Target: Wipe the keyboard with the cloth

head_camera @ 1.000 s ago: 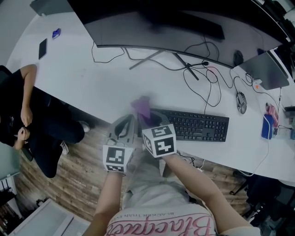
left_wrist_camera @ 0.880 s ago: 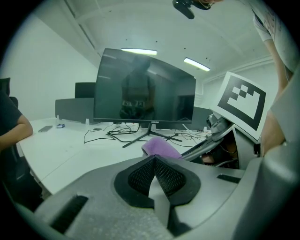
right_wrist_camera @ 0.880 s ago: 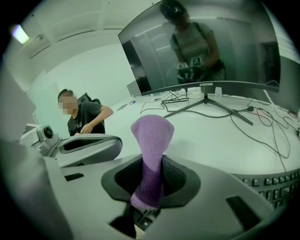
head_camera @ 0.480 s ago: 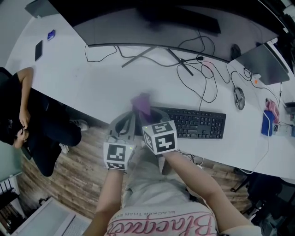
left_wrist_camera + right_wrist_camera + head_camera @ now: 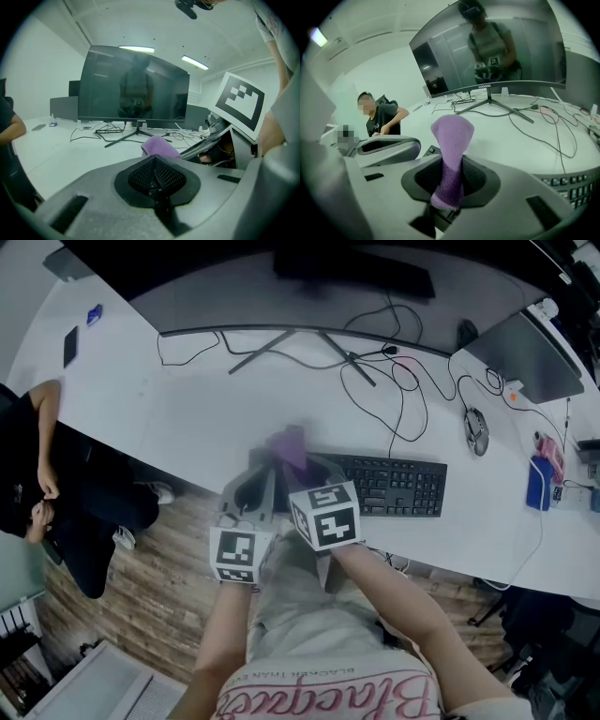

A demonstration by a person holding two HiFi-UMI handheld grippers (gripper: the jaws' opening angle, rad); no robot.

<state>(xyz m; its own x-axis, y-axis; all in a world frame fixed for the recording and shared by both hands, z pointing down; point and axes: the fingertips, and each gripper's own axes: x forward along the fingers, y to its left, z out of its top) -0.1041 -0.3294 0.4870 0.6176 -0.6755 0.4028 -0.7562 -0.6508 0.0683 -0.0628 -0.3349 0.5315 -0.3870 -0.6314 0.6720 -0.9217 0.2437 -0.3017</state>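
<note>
A black keyboard (image 5: pixel 389 486) lies near the front edge of the white desk (image 5: pixel 206 409). My right gripper (image 5: pixel 298 468) is shut on a purple cloth (image 5: pixel 289 448) and hovers at the keyboard's left end. The cloth (image 5: pixel 451 150) sticks up from between the right jaws, with keyboard keys (image 5: pixel 569 183) low at the right. My left gripper (image 5: pixel 255 486) is shut with nothing in it, just left of the right one, at the desk edge. From the left gripper (image 5: pixel 154 180) view the cloth (image 5: pixel 160 146) shows ahead and to the right.
A large curved monitor (image 5: pixel 309 296) stands at the back on a splayed stand with cables (image 5: pixel 394 390) trailing across the desk. A mouse (image 5: pixel 475 427) and a laptop (image 5: pixel 530 357) lie at the right. A seated person (image 5: pixel 37 474) is at the left, and a phone (image 5: pixel 70 345).
The view has shifted, so the desk and keyboard sit a little lower-left in frame. Both grippers stay close together at the keyboard's left end, the right one still holding the cloth.
</note>
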